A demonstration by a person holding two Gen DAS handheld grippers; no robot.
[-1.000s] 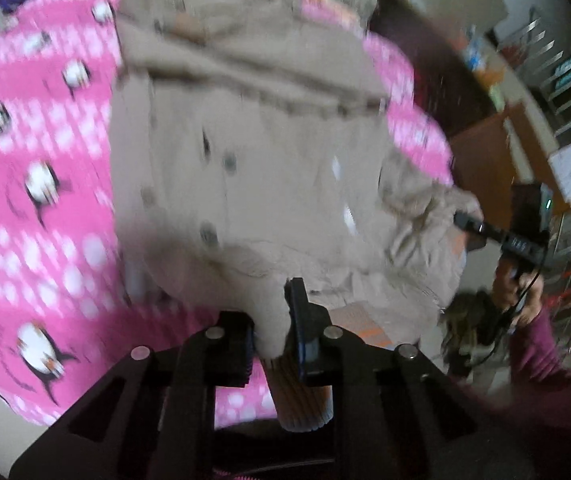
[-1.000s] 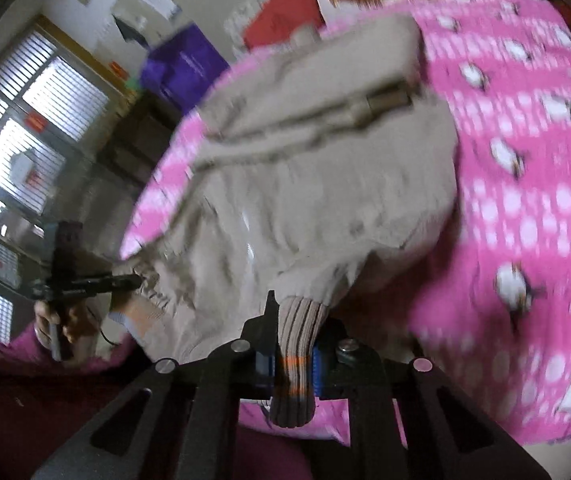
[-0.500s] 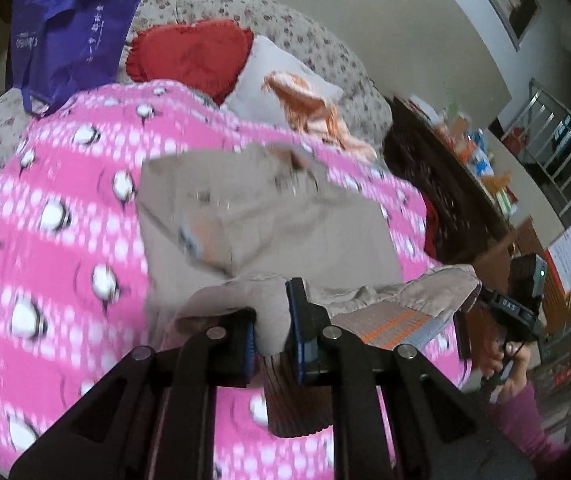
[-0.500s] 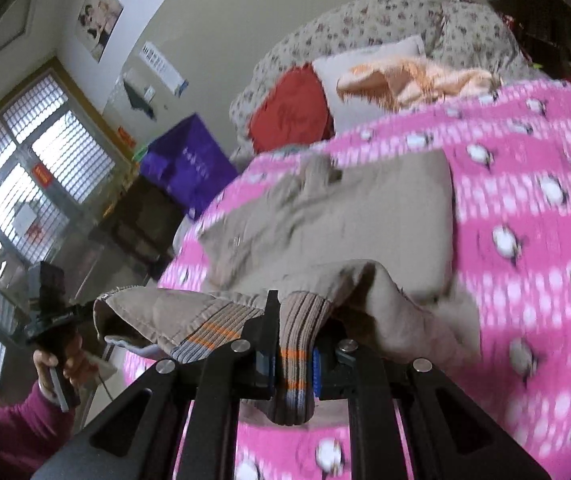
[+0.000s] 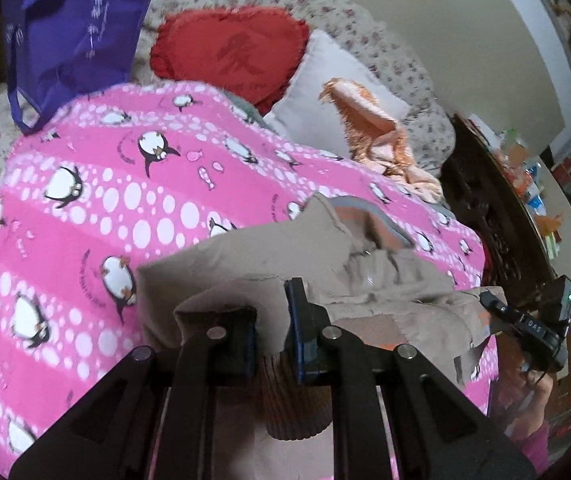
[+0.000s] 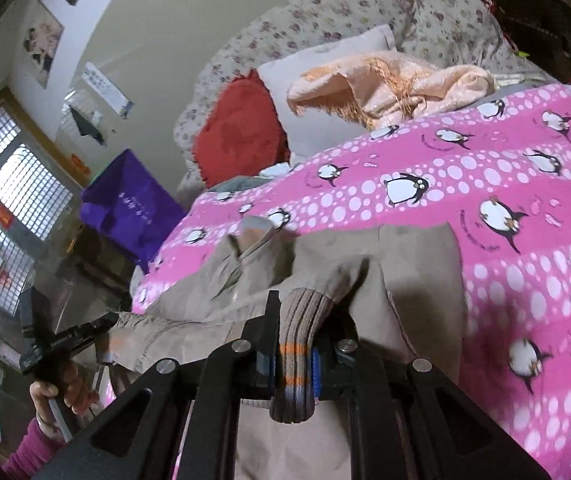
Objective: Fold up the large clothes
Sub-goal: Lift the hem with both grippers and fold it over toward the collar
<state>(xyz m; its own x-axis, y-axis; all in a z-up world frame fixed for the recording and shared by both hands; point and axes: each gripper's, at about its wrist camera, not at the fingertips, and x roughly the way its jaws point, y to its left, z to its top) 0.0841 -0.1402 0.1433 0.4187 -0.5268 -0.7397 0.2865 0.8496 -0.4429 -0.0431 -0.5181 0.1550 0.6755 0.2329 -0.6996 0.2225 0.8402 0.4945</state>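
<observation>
On the pink penguin blanket, centre to right: one beige jacket, partly folded, lower part doubled over the upper.

Left gripper: jaws narrow, clamped on the jacket's ribbed hem, fabric bunched between them.
Right gripper: jaws narrow, clamped on a ribbed striped band with orange lines, probably hem or cuff; which, cannot tell.
Between the two: hem edge carried above the blanket, not laid down.

Progress, as a judgement: bottom-to-top fold in hand, roughly midway. Collar uncovered at the far end. Left to do: lay the hem near the collar, let go, smooth; perhaps one further fold. Sleeve position not visible.

Left wrist view only: dark wooden cabinet at right with clutter on top; the right gripper seen from outside, biting the jacket's right edge; character on the red heart cushion.
Right wrist view only: barred window at left; the person's left hand and magenta sleeve; stripe detail on the held band.
Both views: purple bag, white pillow, peach fringed cloth, floral bedding.
</observation>
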